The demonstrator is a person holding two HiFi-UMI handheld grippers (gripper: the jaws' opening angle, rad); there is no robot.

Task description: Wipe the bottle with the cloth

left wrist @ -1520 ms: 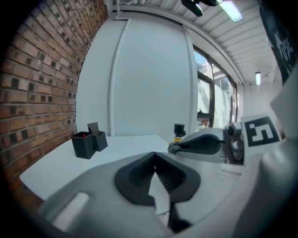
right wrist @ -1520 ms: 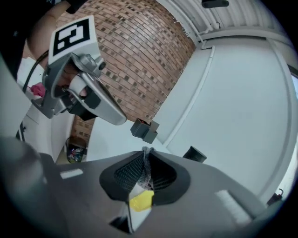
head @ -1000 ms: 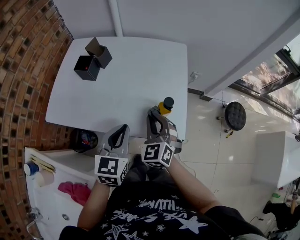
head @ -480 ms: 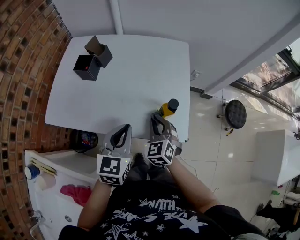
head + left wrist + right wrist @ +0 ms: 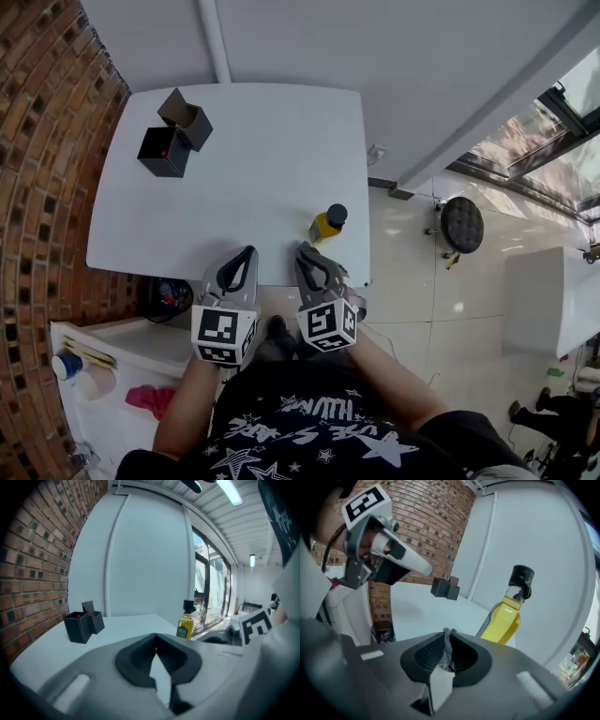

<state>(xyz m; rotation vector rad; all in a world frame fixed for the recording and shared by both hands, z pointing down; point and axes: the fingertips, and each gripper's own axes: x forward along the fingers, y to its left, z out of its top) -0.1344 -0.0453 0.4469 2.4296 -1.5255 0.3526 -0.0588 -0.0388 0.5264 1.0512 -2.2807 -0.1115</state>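
bottle [image 5: 505,618] stands upright on the table [image 5: 412,613] just ahead-right of right gripper [image 5: 447,631], which pinches a limp grey cloth [image 5: 446,650]; left gripper [image 5: 155,637] pressed together, empty. bottle likely slick and tippy: steady its neck.

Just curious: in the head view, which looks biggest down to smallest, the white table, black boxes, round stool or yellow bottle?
white table
black boxes and round stool: roughly alike; the stool stands lower, on the floor
yellow bottle
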